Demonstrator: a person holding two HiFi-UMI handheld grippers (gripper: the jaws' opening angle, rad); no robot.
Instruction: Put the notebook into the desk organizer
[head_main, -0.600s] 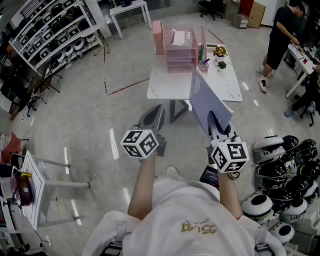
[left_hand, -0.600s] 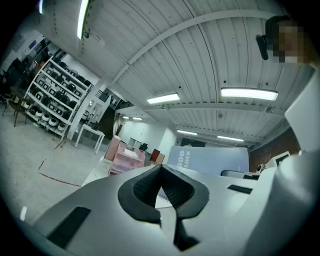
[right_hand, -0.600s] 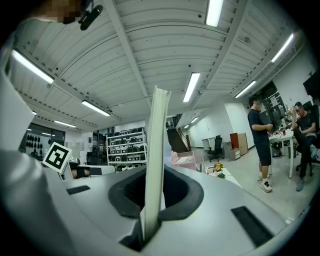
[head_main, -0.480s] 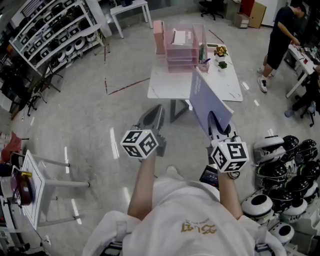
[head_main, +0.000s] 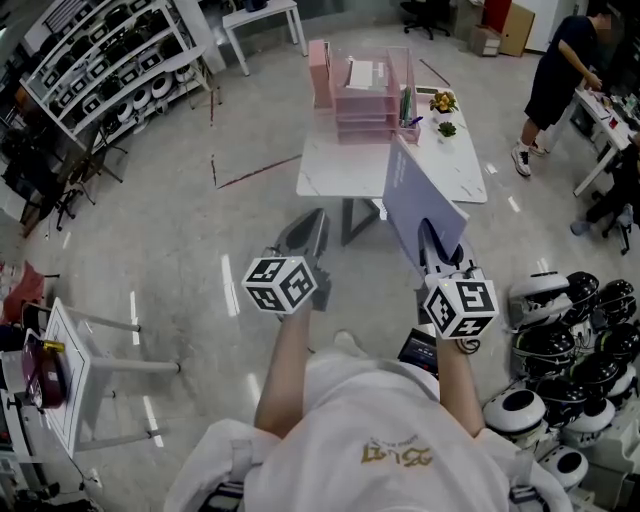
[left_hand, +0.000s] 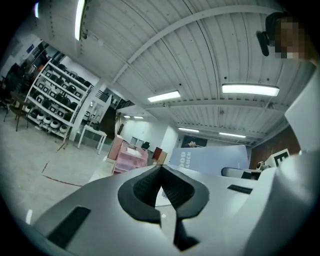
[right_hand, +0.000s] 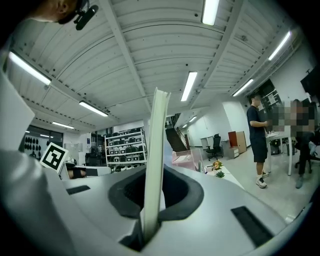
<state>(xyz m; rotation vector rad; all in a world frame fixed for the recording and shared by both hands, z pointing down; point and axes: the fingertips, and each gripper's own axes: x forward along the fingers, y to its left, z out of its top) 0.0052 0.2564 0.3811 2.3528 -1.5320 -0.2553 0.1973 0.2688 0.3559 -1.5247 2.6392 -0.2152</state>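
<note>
A lavender notebook (head_main: 422, 205) stands on edge in the air, short of the white table (head_main: 350, 170). My right gripper (head_main: 436, 248) is shut on its lower part. In the right gripper view the notebook's pale edge (right_hand: 155, 150) rises straight up from between the jaws of the right gripper (right_hand: 151, 210). The pink desk organizer (head_main: 362, 95) stands at the table's far side, and it also shows in the distance in the left gripper view (left_hand: 131, 157). My left gripper (head_main: 305, 238) hangs level with the right one; its jaws are together with nothing between them (left_hand: 161, 175).
Small potted plants (head_main: 441, 108) and a pen holder sit on the table right of the organizer. Round white and black devices (head_main: 560, 340) crowd the floor at the right. A small stand (head_main: 75, 370) is at the left, shelving (head_main: 90, 60) behind. A person (head_main: 555, 80) stands far right.
Almost nothing: the right gripper and its notebook have shifted a touch to the right. The left gripper holds its place.
</note>
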